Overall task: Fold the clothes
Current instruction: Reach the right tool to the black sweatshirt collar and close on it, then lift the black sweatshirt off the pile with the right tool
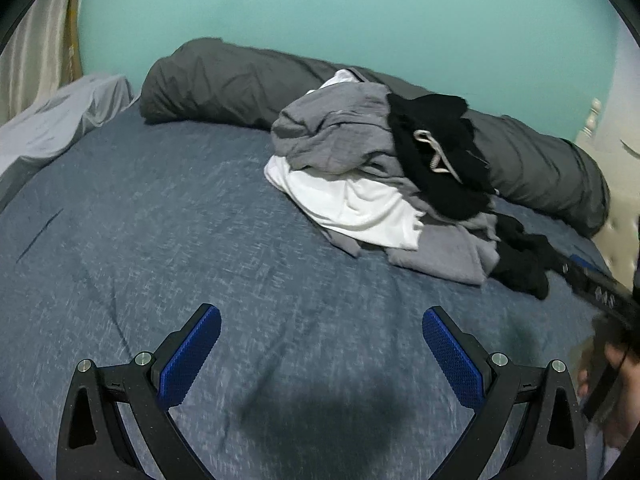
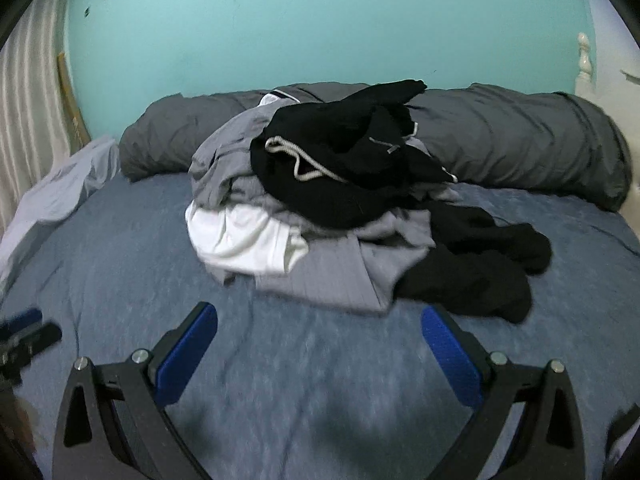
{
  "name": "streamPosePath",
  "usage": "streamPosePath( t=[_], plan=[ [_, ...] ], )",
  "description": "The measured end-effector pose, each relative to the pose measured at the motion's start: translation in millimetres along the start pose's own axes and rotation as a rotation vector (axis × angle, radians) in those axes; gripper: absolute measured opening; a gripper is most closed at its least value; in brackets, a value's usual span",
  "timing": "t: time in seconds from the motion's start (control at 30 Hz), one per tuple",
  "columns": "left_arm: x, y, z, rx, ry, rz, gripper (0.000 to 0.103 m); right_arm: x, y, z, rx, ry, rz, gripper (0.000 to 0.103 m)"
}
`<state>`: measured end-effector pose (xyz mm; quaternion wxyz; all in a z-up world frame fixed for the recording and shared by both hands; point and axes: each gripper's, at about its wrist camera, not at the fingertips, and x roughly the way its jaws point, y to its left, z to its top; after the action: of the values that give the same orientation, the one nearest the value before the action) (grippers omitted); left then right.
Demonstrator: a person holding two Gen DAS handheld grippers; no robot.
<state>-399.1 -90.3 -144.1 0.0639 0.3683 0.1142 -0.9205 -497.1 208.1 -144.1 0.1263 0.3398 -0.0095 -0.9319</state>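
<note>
Both the left gripper (image 1: 322,328) & right gripper (image 2: 319,326) hung wide open w/ nothing held over the blue bed cover (image 1: 160,220), so best take the black drawstring garment (image 2: 340,168) atop the crumpled clothes heap (image 2: 304,216) first, pinching one edge.

The left claw (image 1: 322,332) is held low and level, its two blue-padded fingers (image 1: 190,356) spread wide apart with nothing between them. The right claw (image 2: 319,332) is in the same pose, fingers (image 2: 452,356) splayed wide and empty. At the right edge of the left wrist view, a hand (image 1: 616,396) grips the right claw's black handle, blurred.
</note>
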Motion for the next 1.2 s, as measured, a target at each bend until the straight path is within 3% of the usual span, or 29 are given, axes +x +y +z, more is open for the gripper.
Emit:
streamPosePath(
  t=[0.17,0.37,0.67,0.73,0.83,0.87,0.9,0.93,0.97,1.0,1.2],
  plan=[
    [30.4,20.6,24.4,-0.039,0.068,-0.001,0.103,55.3,-1.2,50.3,0.031,0.021,-0.013,0.102],
    [50.2,46.4,38.4,-0.065,0.078,0.017,0.103,117.0,19.0,103.0,-0.038,0.019,-0.031,0.102],
    [70.6,75.0,40.1,-0.079,0.091,0.023,0.103,204.9,32.4,136.4,-0.094,0.078,-0.094,0.101],
    [73.0,76.8,37.0,-0.079,0.092,0.015,0.103,216.1,34.4,140.1,-0.101,0.081,-0.100,0.096],
    [73.5,77.3,30.4,-0.067,0.088,0.001,0.103,231.1,37.9,144.9,-0.119,0.101,-0.097,0.070],
    [72.2,76.8,27.4,-0.060,0.083,-0.005,0.103,232.0,38.4,146.2,-0.126,0.105,-0.076,0.057],
    [70.8,76.4,24.7,-0.052,0.080,-0.007,0.103,232.7,38.9,147.4,-0.133,0.109,-0.054,0.034],
    [69.4,75.9,21.9,-0.045,0.077,-0.008,0.103,229.4,40.5,148.2,-0.146,0.100,-0.059,0.028],
    [67.0,76.1,18.7,-0.044,0.076,-0.008,0.103,221.2,41.3,147.5,-0.152,0.079,-0.056,0.015],
    [64.6,76.3,15.4,-0.043,0.075,-0.007,0.103,212.6,42.0,146.6,-0.157,0.057,-0.052,0.009],
    [36.3,77.3,-9.6,-0.062,0.069,-0.018,0.103,151.8,42.4,136.7,-0.178,-0.045,0.012,0.008]
  ],
)
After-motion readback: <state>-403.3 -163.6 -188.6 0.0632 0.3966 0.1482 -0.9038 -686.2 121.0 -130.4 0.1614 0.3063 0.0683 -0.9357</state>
